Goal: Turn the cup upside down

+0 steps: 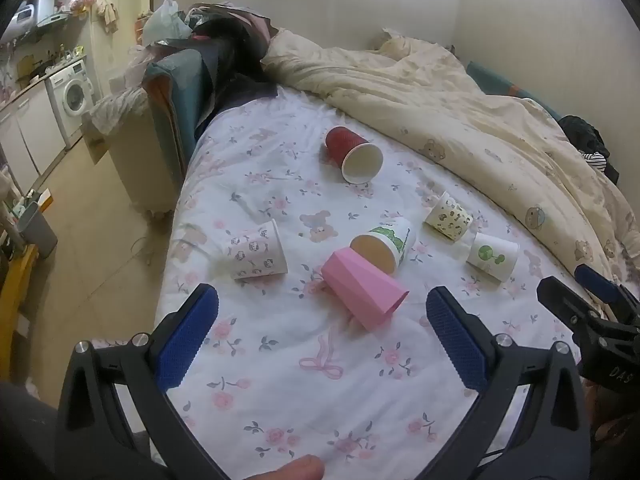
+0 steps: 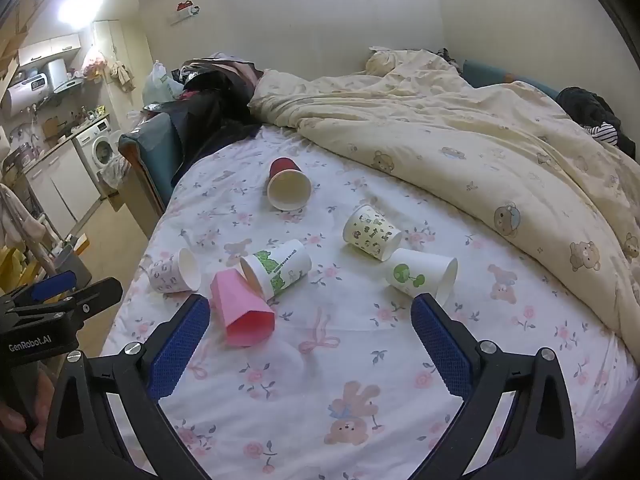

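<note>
Several cups lie on their sides on a floral bed sheet (image 1: 280, 400) (image 2: 320, 380). A pink faceted cup (image 1: 364, 294) (image 2: 240, 312) lies nearest, touching a white cup with green print (image 1: 386, 246) (image 2: 278, 266). A white cup with small animal print (image 1: 258, 256) (image 2: 176, 272) lies to the left. A red cup (image 1: 352, 154) (image 2: 288, 186) lies farther back. Two more patterned white cups (image 1: 448, 216) (image 2: 422, 274) lie to the right. My left gripper (image 1: 322, 312) is open and empty, short of the pink cup. My right gripper (image 2: 310, 314) is open and empty above the sheet.
A cream duvet (image 1: 460, 112) (image 2: 480, 152) is bunched along the right and back of the bed. Piled clothes and bags (image 1: 216, 40) sit at the bed's far left. The bed's left edge drops to the floor (image 1: 92, 240). A washing machine (image 1: 74, 92) stands far left.
</note>
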Demonstrator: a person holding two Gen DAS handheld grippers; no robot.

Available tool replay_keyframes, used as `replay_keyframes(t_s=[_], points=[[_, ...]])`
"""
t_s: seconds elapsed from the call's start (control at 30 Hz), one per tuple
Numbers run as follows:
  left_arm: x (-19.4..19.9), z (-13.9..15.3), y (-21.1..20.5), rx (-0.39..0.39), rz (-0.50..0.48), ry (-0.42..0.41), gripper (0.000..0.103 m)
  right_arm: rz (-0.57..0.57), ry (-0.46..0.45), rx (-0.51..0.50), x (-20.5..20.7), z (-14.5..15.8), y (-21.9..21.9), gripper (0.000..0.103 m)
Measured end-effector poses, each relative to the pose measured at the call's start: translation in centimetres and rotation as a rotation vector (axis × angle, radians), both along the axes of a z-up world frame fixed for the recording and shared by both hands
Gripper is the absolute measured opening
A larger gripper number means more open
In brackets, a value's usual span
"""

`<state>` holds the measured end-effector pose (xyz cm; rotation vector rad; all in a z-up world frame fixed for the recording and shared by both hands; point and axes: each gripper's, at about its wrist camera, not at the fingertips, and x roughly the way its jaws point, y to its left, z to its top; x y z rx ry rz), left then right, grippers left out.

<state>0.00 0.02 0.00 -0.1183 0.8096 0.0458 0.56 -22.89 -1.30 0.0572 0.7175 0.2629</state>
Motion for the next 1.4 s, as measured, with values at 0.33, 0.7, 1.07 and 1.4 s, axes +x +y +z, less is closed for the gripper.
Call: replay_keyframes(t_s=[0.33,0.7,1.07,1.4], points=[[0.01,0.0,0.07,-0.003,-0.003,0.001,0.103,-0.002,-0.003,-0.001,0.04,-0.16,-0.31,0.103],[0.15,-0.13,0.11,-0.004,-0.002,0.0,0.103,-0.002,0.004,0.004,-0.02,0.08,-0.12,0.103],[0.18,0.0,-0.06,0.0,-0.001,0.003,0.103,-0.001,0.004,0.007,-0.05,0.12,-0.11,0.103],[0.21,0.0,-0.04,0.001,0.0,0.003,0.103,-0.004,0.004,0.009,-0.08,0.17,-0.07,0.103]])
